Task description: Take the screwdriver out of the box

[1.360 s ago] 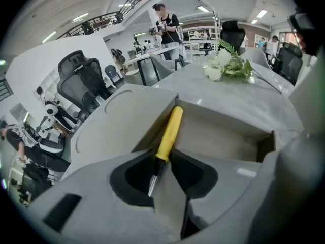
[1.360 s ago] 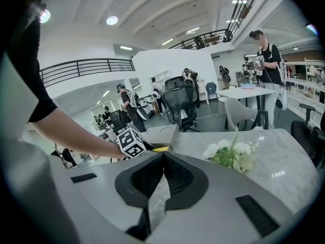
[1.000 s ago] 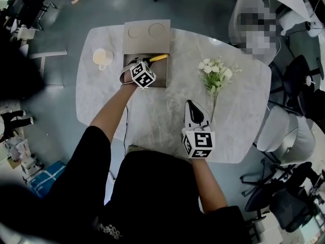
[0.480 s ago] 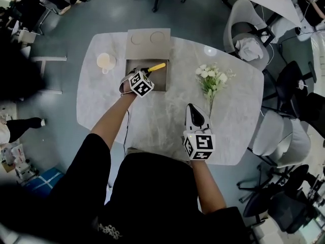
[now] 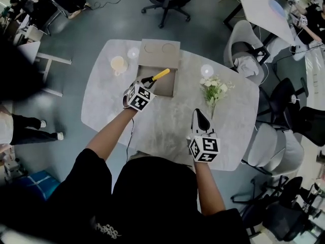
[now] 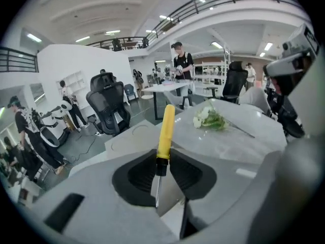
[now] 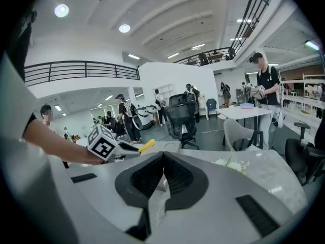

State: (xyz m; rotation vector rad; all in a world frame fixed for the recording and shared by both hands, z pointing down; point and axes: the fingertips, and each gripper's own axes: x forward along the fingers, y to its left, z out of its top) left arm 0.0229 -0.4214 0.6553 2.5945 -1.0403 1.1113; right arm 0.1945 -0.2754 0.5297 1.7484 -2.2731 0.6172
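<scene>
A screwdriver (image 5: 160, 75) with a yellow handle (image 6: 165, 128) and a thin metal shaft is clamped at its black collar in my left gripper (image 6: 162, 162). It hangs in the air over the open grey box (image 5: 166, 87), handle pointing away and to the right. In the head view my left gripper (image 5: 147, 82) hovers at the box's near left corner. My right gripper (image 5: 198, 114) is held above the table's near right part, pads together with nothing between them (image 7: 163, 158). The screwdriver's handle (image 7: 147, 146) shows in the right gripper view too.
The box's lid (image 5: 159, 53) lies flat behind the box. A cream mug (image 5: 119, 64) stands left of the lid. A spray of white flowers (image 5: 213, 87) lies on the marble table (image 5: 101, 111) right of the box. Office chairs ring the table.
My left gripper has risen with the screwdriver, lifting it up from inside the box. The right gripper has lifted a little above the table.
</scene>
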